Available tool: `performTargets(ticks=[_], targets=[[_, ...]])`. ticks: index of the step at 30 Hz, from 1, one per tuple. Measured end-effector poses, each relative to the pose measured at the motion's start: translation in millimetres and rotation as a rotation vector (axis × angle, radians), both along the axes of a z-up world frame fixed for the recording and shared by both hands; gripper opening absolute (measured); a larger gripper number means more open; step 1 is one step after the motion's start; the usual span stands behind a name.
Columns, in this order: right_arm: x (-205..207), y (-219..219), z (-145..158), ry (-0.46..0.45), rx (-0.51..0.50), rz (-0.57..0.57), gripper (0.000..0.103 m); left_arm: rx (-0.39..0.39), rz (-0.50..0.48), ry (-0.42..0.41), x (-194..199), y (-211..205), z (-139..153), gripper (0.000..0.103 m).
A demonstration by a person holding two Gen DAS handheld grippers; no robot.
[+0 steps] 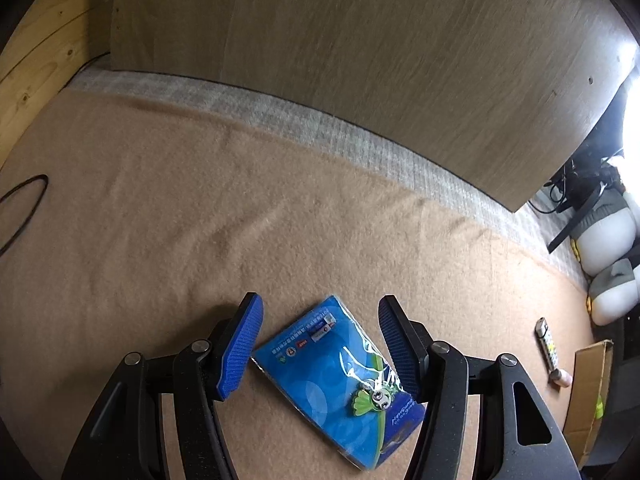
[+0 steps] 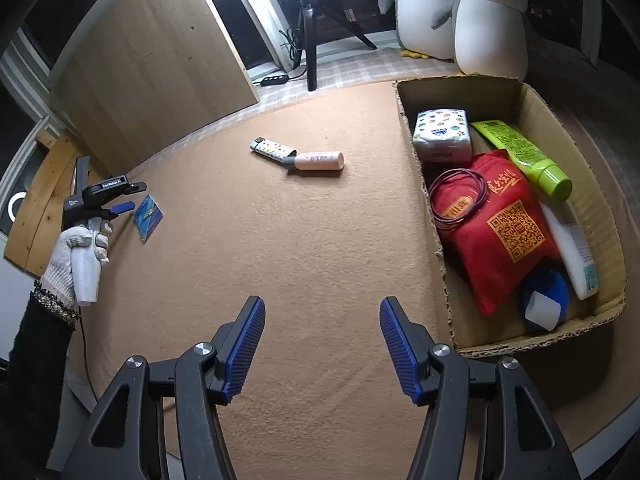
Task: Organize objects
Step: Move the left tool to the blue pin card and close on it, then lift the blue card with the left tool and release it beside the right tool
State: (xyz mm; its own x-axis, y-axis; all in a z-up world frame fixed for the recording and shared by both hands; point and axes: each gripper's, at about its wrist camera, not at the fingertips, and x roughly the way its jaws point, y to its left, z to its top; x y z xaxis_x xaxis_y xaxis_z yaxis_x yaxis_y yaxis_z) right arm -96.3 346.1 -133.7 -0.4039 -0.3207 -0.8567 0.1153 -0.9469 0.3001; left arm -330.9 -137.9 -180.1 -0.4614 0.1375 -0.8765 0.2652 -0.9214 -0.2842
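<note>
Left wrist view: left gripper (image 1: 320,344) fingers were held apart, straddling blue carded pin packet (image 1: 336,384), untouched. Judged light, flat, slippery film; long edges best pinched. Right gripper (image 2: 322,346) was parted, empty.

Home room, my makeshift work corner. Tan felt blanket (image 2: 304,248) spread before me over checked fabric (image 1: 280,114). Two plush penguins (image 2: 490,16) slumped at far edge beside tripod (image 2: 310,36) and power strip (image 2: 274,79). Plywood board (image 1: 360,60) leans behind. Cardboard box (image 2: 608,216) at my right packed with household sundries: tissue pack (image 2: 442,136), red pouch (image 2: 496,228), green tube (image 2: 524,156).
</note>
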Motion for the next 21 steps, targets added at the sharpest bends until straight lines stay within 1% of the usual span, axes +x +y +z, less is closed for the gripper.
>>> performTargets(ticks=[5, 7, 12, 15, 18, 21], targets=[[-1.2, 1.7, -0.6, -0.003, -0.004, -0.001, 0.056, -0.016, -0.036, 0.002, 2.5, 12.3, -4.7, 0.056], [-1.9, 0.6, -0.7, -0.003, -0.005, 0.004, 0.056, -0.017, -0.054, 0.002, 5.2, 19.9, -5.1, 0.052], [-3.7, -3.7, -1.8, -0.005, -0.015, 0.016, 0.056, -0.039, -0.111, 0.013, 14.4, 46.0, -6.3, 0.05], [-4.5, -9.1, -3.3, -0.009, -0.018, 0.032, 0.056, -0.065, -0.174, 0.02, 22.5, 71.1, -7.2, 0.05], [-4.3, -13.3, -3.6, -0.009, -0.026, 0.046, 0.056, -0.107, -0.25, 0.035, 35.1, 104.5, -8.4, 0.05], [-4.4, -16.2, -4.5, -0.011, -0.032, 0.056, 0.056, -0.111, -0.325, 0.05, 46.4, 138.1, -9.2, 0.05]])
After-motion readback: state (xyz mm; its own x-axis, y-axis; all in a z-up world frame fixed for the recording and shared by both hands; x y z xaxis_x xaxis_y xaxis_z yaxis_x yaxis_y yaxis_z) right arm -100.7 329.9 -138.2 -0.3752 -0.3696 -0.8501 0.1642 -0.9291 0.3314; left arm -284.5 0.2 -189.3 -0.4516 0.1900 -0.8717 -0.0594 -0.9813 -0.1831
